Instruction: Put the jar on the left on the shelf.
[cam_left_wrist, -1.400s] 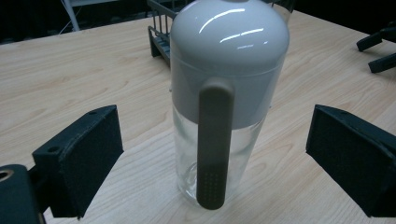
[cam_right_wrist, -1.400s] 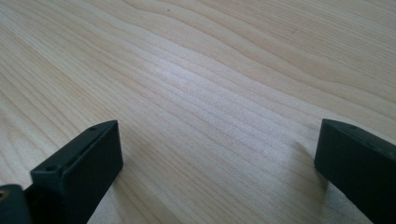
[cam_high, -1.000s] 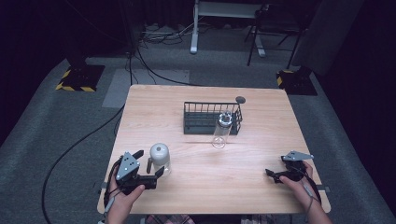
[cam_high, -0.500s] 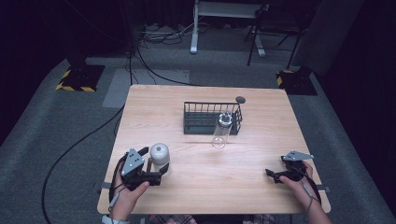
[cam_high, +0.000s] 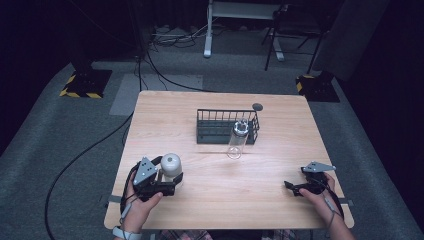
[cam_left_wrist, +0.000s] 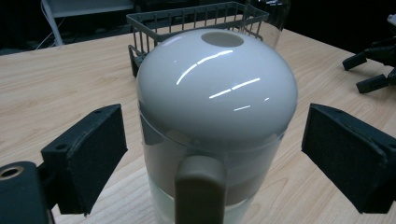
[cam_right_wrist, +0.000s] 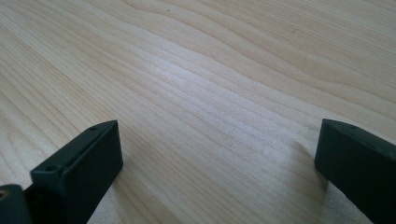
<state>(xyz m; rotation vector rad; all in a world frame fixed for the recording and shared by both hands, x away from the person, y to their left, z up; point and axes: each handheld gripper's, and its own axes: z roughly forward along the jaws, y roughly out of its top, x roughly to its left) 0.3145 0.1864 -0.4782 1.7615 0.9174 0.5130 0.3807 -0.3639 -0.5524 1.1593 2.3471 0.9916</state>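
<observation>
White and glossy, the domed container (cam_left_wrist: 217, 126) stands upright on the wooden table (cam_high: 220, 195) near its near-left corner, a round recess in the crown and a grey tab low on the side facing the left gripper view. The left gripper (cam_high: 170, 181) brackets it: one pad sits to each side of the body with a visible gap on both, so the jaws are released, not pressing, though they have just been closing in around it. Bare tabletop lies to the right of the container across the whole near half of the table; the near table edge runs close behind the left hand (cam_high: 142, 197), and the left edge is just beside it. Farther off, well apart, a black wire basket (cam_high: 220, 126) sits at mid-table with a clear jar (cam_high: 237, 140) standing upright just at its near-right side; a small dark disc (cam_high: 257, 106) lies beyond the basket's far-right corner. Against the earlier high view, the left gripper has slid in toward the container so that its jaws now flank it; the container, basket and jar have not shifted. The left forearm enters from the near edge, gripper level and pointing right. The right gripper (cam_high: 292, 187) rests low near the near-right corner, jaws wide apart over bare wood, pointing left, unchanged from before.
</observation>
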